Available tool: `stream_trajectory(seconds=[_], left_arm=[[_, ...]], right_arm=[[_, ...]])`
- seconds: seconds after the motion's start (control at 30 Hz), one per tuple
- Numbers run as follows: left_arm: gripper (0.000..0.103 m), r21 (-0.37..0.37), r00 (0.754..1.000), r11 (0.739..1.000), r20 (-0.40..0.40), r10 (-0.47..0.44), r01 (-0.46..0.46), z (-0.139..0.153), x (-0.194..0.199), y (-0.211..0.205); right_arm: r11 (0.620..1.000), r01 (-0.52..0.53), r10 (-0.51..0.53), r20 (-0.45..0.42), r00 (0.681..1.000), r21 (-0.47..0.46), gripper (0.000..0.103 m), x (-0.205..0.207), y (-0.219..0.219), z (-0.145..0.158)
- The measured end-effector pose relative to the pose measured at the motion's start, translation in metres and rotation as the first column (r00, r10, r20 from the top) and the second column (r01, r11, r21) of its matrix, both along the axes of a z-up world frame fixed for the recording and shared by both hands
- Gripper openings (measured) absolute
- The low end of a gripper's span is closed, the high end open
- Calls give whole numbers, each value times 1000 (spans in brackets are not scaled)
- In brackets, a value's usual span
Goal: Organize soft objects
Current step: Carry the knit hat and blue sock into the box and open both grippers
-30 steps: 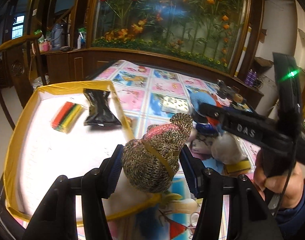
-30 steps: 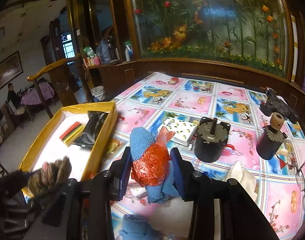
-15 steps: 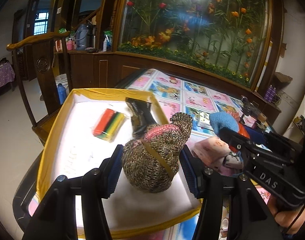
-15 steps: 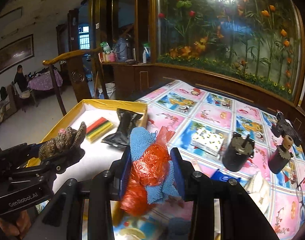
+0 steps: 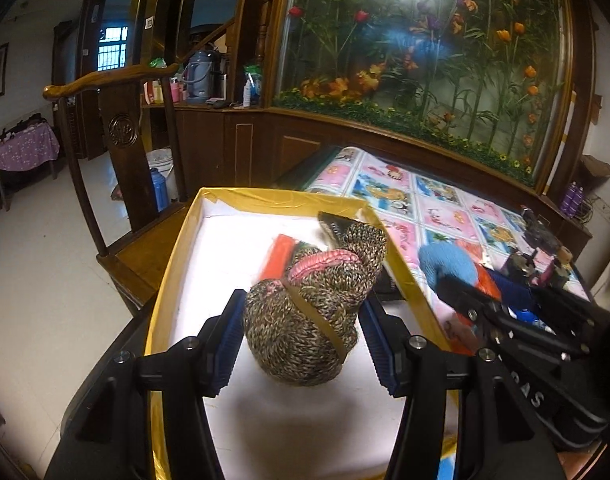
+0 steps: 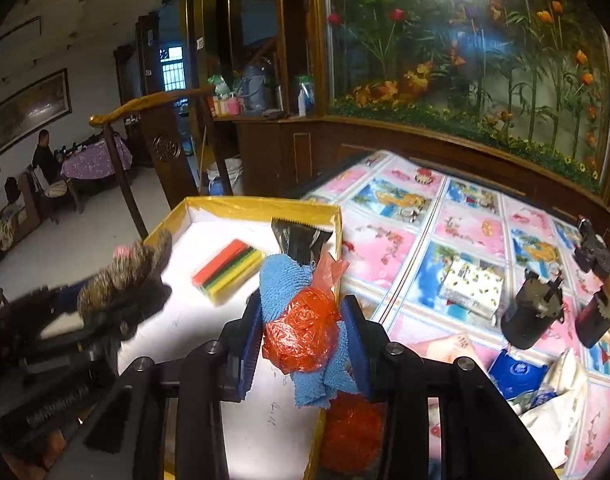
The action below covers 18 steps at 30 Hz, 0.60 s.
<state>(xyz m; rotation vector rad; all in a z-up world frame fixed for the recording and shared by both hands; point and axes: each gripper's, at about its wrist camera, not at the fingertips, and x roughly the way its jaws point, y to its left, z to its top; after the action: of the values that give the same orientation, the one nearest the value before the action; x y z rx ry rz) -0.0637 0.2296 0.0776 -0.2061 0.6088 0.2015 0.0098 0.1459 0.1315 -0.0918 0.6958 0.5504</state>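
My left gripper [image 5: 301, 340] is shut on a speckled brown knit bundle [image 5: 309, 312] with a pink band, held above the white floor of a yellow-rimmed box [image 5: 173, 264]. The bundle also shows in the right wrist view [image 6: 125, 276], over the box's left side. My right gripper [image 6: 305, 344] is shut on a blue knit cloth [image 6: 285, 280] and an orange plastic bag [image 6: 301, 332], held over the box's right rim [image 6: 338, 248]. The right gripper's load shows in the left wrist view as a blue bundle [image 5: 449, 268].
Inside the box lie a striped coloured pack [image 6: 227, 270] and a black pouch [image 6: 301, 240]. On the cartoon-print tablecloth [image 6: 465, 224] stand two dark motors [image 6: 531, 316], a patterned white packet [image 6: 471, 288], a blue packet [image 6: 515, 376] and white cloth [image 6: 561, 396]. A wooden chair [image 5: 117, 120] stands beyond the box.
Both grippers have moved left with their loads, from above the tablecloth to above the yellow-rimmed box. The knit bundle now hangs over the box floor, the blue cloth over its right rim.
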Motion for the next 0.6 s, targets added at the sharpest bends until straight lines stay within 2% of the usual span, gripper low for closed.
stream_trajectory(seconds=[0.13,0.27,0.47,0.6], left_arm=[[55,12,999,1000,-44,18,-17,-8,13,9],[55,-20,995,999,-95,26,-28,-17,24,18],[55,1,987,999,-152,47,-47,-25,28,26],[55,-3,981,998,-188,54,-55,-27,30,32]], right_arm=[[997,-44,49,-76,996,66,42,7,-7,-8],[988,-99,110,-97,989,117,43,5,-5,-11],[982,-158,170,-124,978,104,43,-1,9,-19],[981,-185,193,-141,971,63,44,-5,20,-27]])
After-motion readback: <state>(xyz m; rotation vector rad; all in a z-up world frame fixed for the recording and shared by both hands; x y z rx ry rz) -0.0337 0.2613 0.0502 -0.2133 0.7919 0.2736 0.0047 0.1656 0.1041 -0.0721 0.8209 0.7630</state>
